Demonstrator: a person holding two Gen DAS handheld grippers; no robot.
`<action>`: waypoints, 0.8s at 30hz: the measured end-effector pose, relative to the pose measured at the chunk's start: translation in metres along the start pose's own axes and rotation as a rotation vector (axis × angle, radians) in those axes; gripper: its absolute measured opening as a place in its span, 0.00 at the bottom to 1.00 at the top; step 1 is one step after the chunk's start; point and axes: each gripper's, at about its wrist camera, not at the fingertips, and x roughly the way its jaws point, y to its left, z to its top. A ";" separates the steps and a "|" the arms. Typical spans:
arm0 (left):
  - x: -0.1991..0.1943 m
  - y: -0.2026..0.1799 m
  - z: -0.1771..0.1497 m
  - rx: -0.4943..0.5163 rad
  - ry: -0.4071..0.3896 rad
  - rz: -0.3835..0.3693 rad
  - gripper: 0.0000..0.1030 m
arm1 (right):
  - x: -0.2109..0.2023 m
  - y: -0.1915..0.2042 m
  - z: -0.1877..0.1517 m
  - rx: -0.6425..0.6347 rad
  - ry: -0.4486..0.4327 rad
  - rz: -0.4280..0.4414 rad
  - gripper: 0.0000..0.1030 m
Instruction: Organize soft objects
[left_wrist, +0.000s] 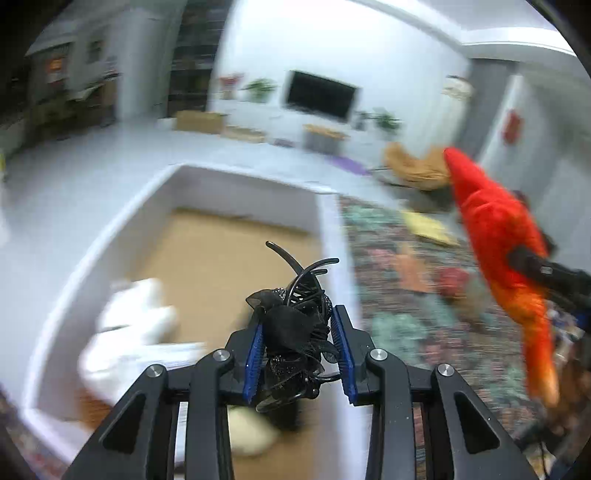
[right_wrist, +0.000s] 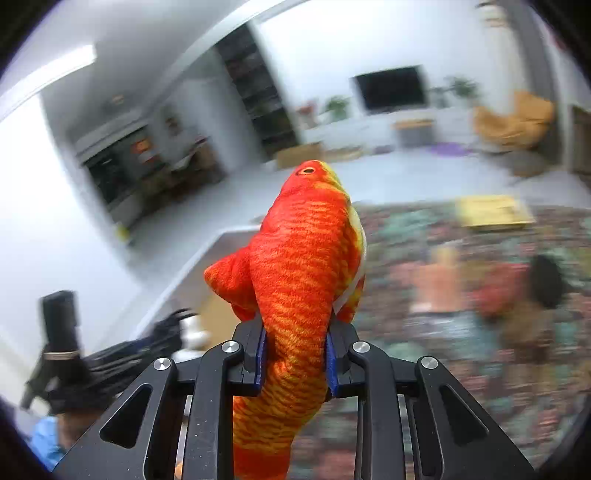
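Note:
My left gripper (left_wrist: 298, 317) is shut on a black hair claw with a gauzy black bow (left_wrist: 291, 332). It hangs over a white box with a cardboard floor (left_wrist: 330, 236). A white soft thing (left_wrist: 136, 325) and a cream one (left_wrist: 251, 432) lie blurred inside the box. My right gripper (right_wrist: 297, 328) is shut on an orange-red plush fish (right_wrist: 306, 251), gripped around its rear body with the head pointing away. In the left wrist view the fish (left_wrist: 495, 229) hangs to the right of the box, above the carpet. In the right wrist view the left gripper (right_wrist: 162, 332) is a dark blur at lower left.
A multicoloured patterned carpet (left_wrist: 406, 295) lies right of the box, with a yellow flat item (right_wrist: 491, 212), an orange thing (right_wrist: 439, 280), a red one (right_wrist: 495, 291) and a black one (right_wrist: 546, 280) on it. A blue sleeve (right_wrist: 48, 443) shows at lower left.

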 end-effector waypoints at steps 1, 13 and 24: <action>-0.001 0.018 -0.003 -0.014 0.012 0.050 0.34 | 0.016 0.018 -0.004 -0.007 0.026 0.032 0.28; -0.018 0.098 -0.029 -0.239 -0.062 0.249 0.97 | 0.054 0.000 -0.057 -0.009 0.114 -0.047 0.77; -0.005 -0.082 -0.020 0.050 -0.105 -0.095 0.98 | -0.067 -0.231 -0.159 0.266 0.028 -0.805 0.77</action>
